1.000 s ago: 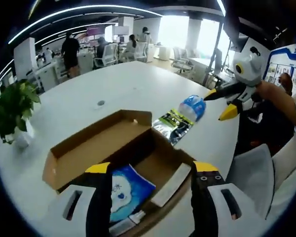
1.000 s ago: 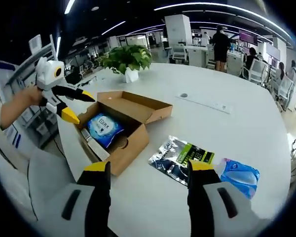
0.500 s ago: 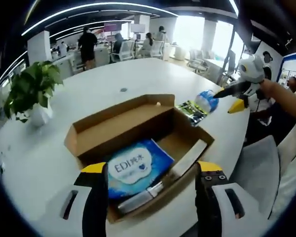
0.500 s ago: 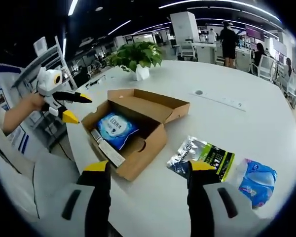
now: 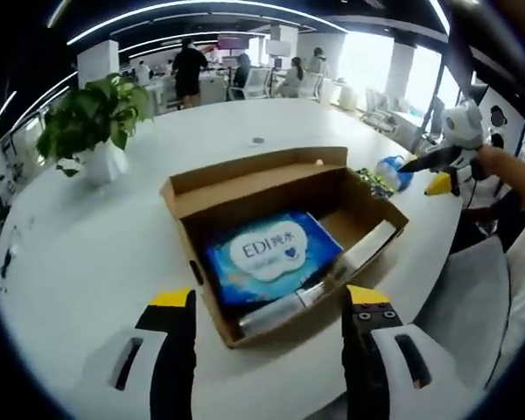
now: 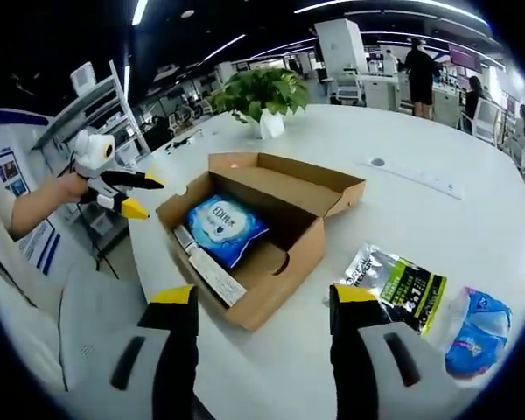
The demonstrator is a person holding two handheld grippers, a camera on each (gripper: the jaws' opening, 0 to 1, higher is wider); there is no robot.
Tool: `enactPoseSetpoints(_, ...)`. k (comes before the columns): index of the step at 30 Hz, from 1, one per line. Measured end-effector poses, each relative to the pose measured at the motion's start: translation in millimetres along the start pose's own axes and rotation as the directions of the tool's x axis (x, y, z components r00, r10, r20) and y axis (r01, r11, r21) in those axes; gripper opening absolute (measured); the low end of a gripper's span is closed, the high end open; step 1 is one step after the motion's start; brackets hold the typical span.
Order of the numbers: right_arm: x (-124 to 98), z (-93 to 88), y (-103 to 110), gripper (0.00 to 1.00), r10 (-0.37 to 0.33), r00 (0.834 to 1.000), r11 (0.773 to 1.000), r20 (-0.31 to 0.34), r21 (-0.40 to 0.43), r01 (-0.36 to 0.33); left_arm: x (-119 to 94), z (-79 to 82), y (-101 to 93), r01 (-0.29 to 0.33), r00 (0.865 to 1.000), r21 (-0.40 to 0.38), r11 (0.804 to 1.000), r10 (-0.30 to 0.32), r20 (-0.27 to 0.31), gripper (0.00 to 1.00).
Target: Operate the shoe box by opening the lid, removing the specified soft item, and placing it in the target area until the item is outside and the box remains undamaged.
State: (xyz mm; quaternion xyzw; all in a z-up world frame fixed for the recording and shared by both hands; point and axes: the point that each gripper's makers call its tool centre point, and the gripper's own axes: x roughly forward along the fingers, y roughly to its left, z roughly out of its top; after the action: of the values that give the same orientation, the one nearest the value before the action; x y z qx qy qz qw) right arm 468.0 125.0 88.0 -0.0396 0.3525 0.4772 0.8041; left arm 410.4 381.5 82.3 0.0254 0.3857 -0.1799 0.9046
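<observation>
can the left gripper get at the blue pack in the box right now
Probably yes: the box lid is open, the blue pack lies uncovered on top, and the open left gripper faces it with nothing between.

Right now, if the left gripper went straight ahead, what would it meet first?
Probably the open box, at its near wall, with the blue pack just beyond. The left gripper is open; depth is uncertain.

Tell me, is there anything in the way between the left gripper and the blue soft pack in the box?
Nothing visible blocks it from above. The lid is open and the blue pack lies uncovered in the shoe box. The open left gripper sits in front of the box's near wall, so it would have to go over that.
</observation>
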Motion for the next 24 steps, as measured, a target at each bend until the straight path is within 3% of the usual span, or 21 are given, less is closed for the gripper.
enactPoseSetpoints(16, 37, 5.7, 16, 0.54, 0.028, 0.999, 0.999, -0.023, -0.022, -0.028, 3, -30.3, 23.3, -0.086, 0.996, -0.137, 0.987, 0.081, -0.041, 0.36)
enactPoseSetpoints(24, 59, 10.8, 20, 0.49, 0.033, 0.998, 0.998, -0.049, -0.045, -0.036, 4, -32.1, 21.4, -0.065, 0.998, -0.245, 0.967, 0.060, -0.030, 0.27)
